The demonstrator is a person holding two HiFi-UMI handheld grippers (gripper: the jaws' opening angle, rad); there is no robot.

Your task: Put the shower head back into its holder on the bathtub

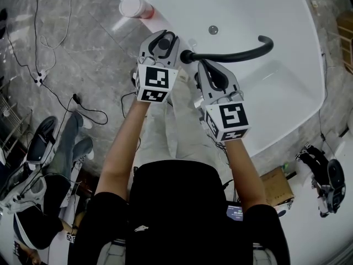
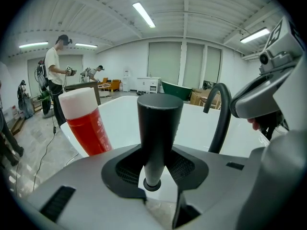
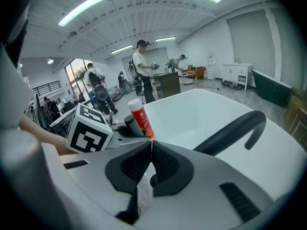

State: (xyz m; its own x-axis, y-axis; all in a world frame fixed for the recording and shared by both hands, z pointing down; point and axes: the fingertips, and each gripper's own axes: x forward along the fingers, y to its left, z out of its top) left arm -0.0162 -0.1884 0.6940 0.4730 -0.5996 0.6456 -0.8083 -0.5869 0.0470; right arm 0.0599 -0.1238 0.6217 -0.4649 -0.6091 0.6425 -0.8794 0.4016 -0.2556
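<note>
1. Shower head [image 2: 159, 123]: black and stick-shaped, with a wide flat top tapering to a ringed lower end. We find it upright at the centre of the left gripper view, over the white rim of the tub. In the head view it sits at upper centre, just left of the foot of the spout
2. Left gripper [image 2: 154, 169]: jaws parted by the width of the handle's narrow part, ribbed pads closed against its two sides, so the Shower head is in its grip
3. Right gripper [image 3: 151, 150]: jaw tips brought together and touching, and we make out nothing gripped between them. In the head view it lies right of centre, beside the Left gripper and just below the spout
4. Bathtub [image 1: 276, 15]: white and glossy, filling the upper right of the head view, with a round metal fitting [image 1: 213, 30] on its inner wall
5. Spout [image 1: 237, 54]: black curved tube, running from upper centre toward the right over the tub
6. Bottle [image 2: 85, 121]: red body, white cap, upright on the tub rim. We see it at the left of the left gripper view, apart from the Shower head
7. Floor [image 1: 71, 43]: grey marbled tiles, with black cables across the upper left of the head view
8. Cardboard box [image 1: 276, 185]: lower right of the head view, on the floor beside the tub
9. People [image 2: 55, 71]: standing far back in the room, at the left of the left gripper view
10. Holder: we cannot pick it out in any view
</note>
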